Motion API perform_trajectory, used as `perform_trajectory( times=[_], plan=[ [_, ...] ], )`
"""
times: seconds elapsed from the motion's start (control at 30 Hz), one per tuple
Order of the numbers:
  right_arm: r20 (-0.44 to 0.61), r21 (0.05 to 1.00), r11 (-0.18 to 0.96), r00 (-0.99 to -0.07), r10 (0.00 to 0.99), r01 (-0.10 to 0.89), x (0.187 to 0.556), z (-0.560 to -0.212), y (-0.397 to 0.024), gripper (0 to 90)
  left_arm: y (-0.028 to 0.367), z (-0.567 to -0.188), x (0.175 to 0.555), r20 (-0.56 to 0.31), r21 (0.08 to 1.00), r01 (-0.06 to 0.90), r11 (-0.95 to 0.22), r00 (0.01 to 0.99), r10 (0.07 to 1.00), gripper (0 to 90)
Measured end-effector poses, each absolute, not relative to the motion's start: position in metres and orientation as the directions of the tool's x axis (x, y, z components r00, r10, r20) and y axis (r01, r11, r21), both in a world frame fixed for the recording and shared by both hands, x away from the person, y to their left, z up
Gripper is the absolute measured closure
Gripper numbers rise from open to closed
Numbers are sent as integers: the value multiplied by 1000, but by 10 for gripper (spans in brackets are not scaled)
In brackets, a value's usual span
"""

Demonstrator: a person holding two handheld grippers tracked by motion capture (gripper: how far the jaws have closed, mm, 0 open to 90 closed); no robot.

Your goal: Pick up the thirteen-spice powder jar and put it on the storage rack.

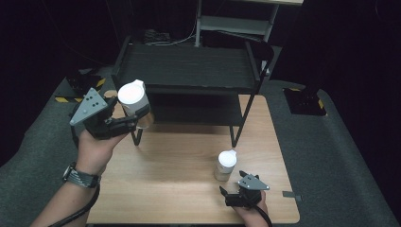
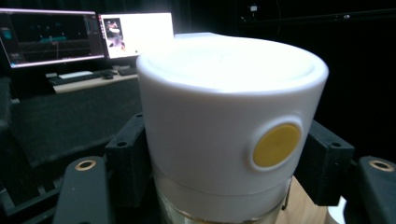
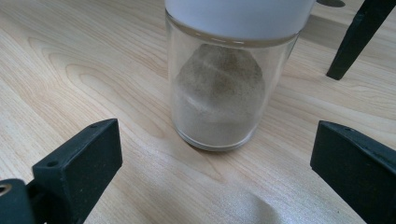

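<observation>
1. High view: the left hand-held gripper (image 1: 137, 117) is raised above the desk's (image 1: 179, 156) left rear corner, clamped on a jar with a white lid (image 1: 134, 100). That jar is clear of the wood and leans a little, just in front of the black shelf rack (image 1: 187, 66) that stands on the desk. A second jar (image 1: 225, 165), also white-lidded, stands upright on the desk towards the right front. The right hand-held gripper (image 1: 223, 195) rests low on the desk just behind that jar, on the person's side, jaws spread and apart from it.

2. Left gripper view: the held jar's white lid (image 2: 224, 116) sits between the two black jaws, which press on its sides. A round yellow spot (image 2: 275, 145) marks the lid's wall. Monitors (image 2: 88, 35) glow at the far left.

3. Right gripper view: the standing jar (image 3: 218, 93) has clear glass and holds pale powder heaped to a peak. It stands ahead of the wide-open jaws, touching neither. A black rack leg (image 3: 352, 39) meets the wood at upper right.
</observation>
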State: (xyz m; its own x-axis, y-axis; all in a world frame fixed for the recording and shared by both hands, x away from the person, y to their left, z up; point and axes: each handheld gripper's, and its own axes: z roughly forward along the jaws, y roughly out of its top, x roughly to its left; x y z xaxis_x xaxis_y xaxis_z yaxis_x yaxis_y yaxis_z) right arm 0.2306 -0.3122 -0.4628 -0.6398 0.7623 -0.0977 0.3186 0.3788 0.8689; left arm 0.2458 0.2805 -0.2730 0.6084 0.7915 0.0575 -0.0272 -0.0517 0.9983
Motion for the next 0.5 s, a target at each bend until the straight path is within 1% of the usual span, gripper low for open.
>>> perform_trajectory(
  times=[0.23, 0.5],
  plan=[
    [-99, 869, 379, -640, 762, 318, 230, -463, -312, 17, 278, -260, 252, 62, 998, -49, -41, 594, 802, 304],
    [-97, 869, 378, -641, 762, 318, 231, -463, -312, 17, 273, -248, 263, 32, 998, -61, 4, 583, 812, 304]
  ],
)
